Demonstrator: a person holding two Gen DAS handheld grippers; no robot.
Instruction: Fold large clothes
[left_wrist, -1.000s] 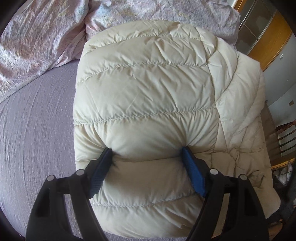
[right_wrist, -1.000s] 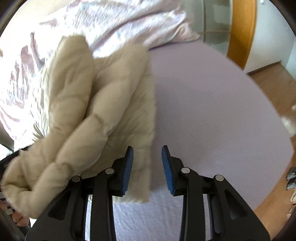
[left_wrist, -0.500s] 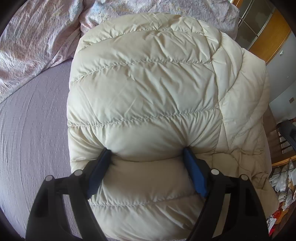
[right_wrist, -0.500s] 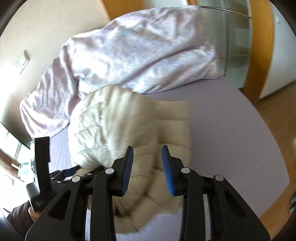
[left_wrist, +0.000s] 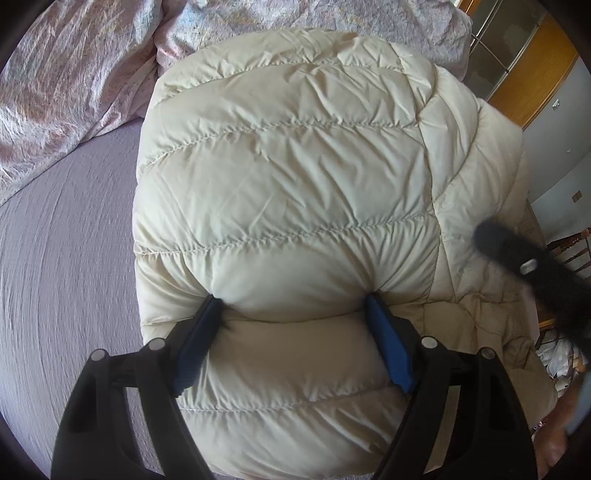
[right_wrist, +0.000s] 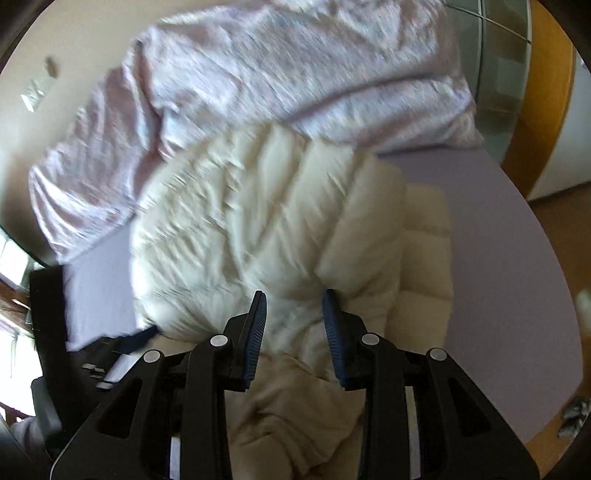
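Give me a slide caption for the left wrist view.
Left gripper clamps a puffy cream jacket on a lilac bed.

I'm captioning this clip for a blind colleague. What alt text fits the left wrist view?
The left tool pinches a thick fold of a cream quilted puffer jacket lying folded on a lilac bed sheet. A crumpled pink duvet lies beyond it, and a blurred black tool enters at right.

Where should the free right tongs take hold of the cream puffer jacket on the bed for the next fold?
Probably the loose flatter flap of the cream puffer jacket along its right edge, coming from the bed's open side. The left tongs already pinch the thick folded bulk, while that single-layer flap lies thin enough to fit between the narrowly parted right tongs.
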